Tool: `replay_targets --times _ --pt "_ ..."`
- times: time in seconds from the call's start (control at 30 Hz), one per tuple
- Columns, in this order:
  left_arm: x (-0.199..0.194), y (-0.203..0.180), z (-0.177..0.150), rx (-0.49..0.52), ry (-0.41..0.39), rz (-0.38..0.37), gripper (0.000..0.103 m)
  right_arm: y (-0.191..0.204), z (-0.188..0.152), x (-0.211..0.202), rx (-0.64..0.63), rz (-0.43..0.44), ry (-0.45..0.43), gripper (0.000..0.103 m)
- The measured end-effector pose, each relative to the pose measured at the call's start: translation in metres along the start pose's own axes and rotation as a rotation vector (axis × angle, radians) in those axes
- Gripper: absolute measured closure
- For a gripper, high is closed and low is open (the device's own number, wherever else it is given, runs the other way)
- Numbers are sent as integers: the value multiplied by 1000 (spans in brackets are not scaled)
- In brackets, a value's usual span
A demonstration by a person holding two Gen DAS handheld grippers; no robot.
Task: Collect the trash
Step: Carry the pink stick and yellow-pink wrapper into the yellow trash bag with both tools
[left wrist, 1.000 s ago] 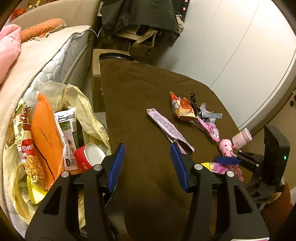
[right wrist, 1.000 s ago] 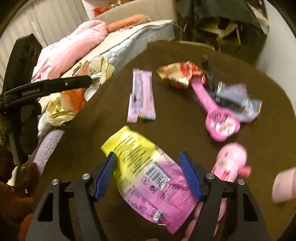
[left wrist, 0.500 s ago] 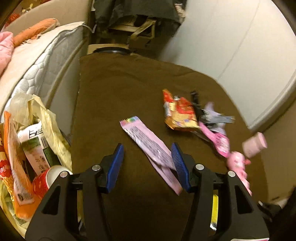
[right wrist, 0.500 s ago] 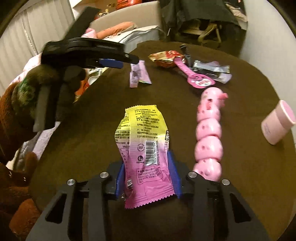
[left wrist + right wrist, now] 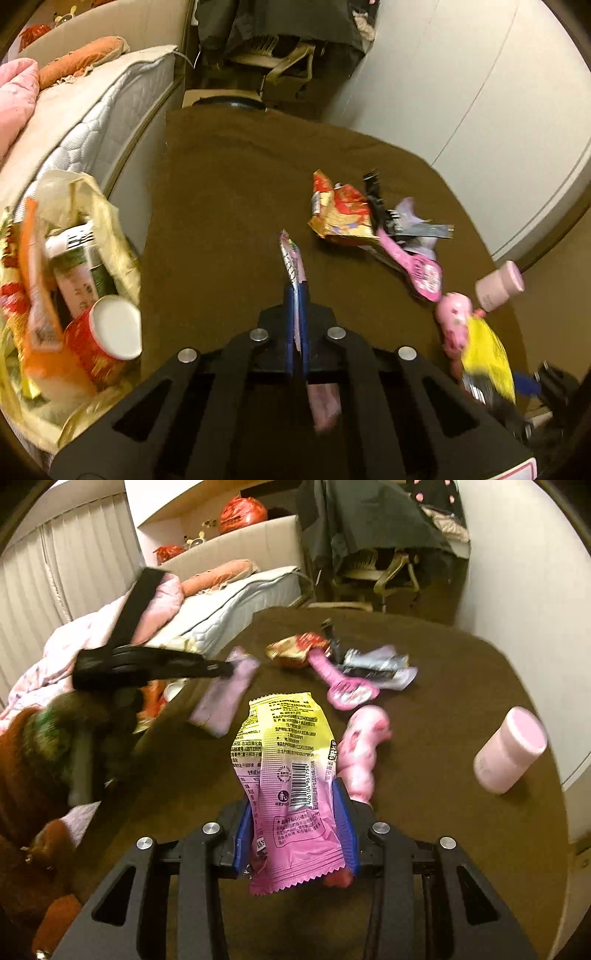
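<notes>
- Trash already fills much of the yellow plastic bag (image 5: 110, 236) beside the brown table (image 5: 229, 192): a red paper cup (image 5: 107, 339), an orange packet (image 5: 37, 295) and a green-and-white carton (image 5: 79, 269) sit inside it, so collection looks well under way
- left gripper (image 5: 295, 310): clenched on the thin pink wrapper (image 5: 291, 258), which stands edge-on between the blue pads, its lower end hanging blurred beneath the jaws; in the right wrist view the same wrapper (image 5: 225, 694) dangles clear of the tabletop
- right gripper (image 5: 295, 830): grasping the yellow-and-pink snack packet (image 5: 288, 768), pads pressed on both of its sides; the packet stands upright above the cloth, barcode facing the camera
- 2 pieces are thus in hand and not yet in the bag; the bag lies to the left of the left gripper, so both, by my judgement, need carrying that way and releasing
- Left on the table: a red-and-gold crumpled wrapper (image 5: 343, 218) and a silver-lilac wrapper (image 5: 380, 664), touching each other near the far edge
- Also there, probably not trash: a pink toy paddle (image 5: 417, 266), a pink bumpy toy (image 5: 362, 746) and a pale pink bottle (image 5: 509, 753) lying on its side, well apart from the wrappers
</notes>
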State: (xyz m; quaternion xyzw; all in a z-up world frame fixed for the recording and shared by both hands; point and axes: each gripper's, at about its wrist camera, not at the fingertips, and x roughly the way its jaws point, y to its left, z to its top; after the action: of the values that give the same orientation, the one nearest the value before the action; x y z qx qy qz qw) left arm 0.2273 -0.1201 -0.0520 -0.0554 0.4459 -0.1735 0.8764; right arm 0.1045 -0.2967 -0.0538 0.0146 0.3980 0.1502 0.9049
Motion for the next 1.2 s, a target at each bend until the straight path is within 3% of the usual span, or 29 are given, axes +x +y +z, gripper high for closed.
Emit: replay_targets --times 0.37,0.67,0.87,1.2 --pt "-89 28 -22 7 -127 -47 100 18 25 -1 74 -46 -64 66" --pt "-149 123 -29 -145 -252 29 100 69 75 14 34 25 -104 66" --pt "-157 190 -41 -284 -272 58 100 129 108 37 -63 110 -95 66" --pt "-120 236 -50 -368 -196 43 100 206 153 116 -127 244 -12 66"
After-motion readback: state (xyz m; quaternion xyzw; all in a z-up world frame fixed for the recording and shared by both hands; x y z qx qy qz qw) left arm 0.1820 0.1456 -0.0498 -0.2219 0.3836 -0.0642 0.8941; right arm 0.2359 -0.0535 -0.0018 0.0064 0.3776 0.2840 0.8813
